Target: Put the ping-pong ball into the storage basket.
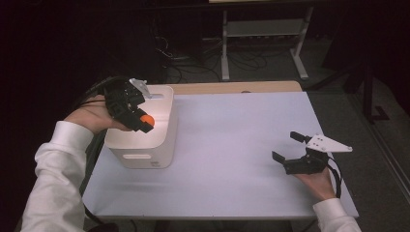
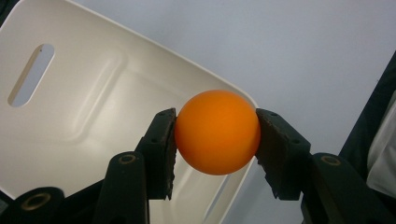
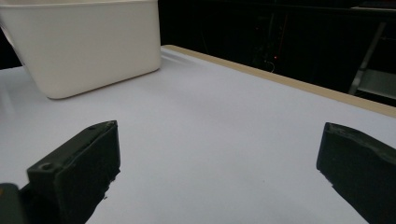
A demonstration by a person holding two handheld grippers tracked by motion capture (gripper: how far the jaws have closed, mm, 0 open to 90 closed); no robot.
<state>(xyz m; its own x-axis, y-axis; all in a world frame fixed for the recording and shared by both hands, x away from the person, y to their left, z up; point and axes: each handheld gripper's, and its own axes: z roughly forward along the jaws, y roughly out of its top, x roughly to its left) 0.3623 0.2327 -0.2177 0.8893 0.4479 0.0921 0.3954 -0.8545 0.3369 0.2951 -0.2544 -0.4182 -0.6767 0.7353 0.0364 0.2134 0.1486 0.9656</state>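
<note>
An orange ball [image 2: 217,132] is pinched between the two black jaws of my left gripper [image 1: 146,123], held over the open top of a white plastic bin [image 1: 145,145]. The left gripper view looks down into the bin [image 2: 70,116]; its bottom holds nothing that I can see. The ball [image 1: 148,120] hangs just above the bin's rim, toward its right side. My right gripper [image 1: 288,147] rests low over the white table at the right, its jaws wide apart with nothing between them, pointing toward the bin [image 3: 88,42].
The white table top [image 1: 227,145] stretches between bin and right gripper, with a wooden strip [image 1: 232,87] along its far edge. Beyond it, a dark floor holds cables and a metal frame [image 1: 263,38].
</note>
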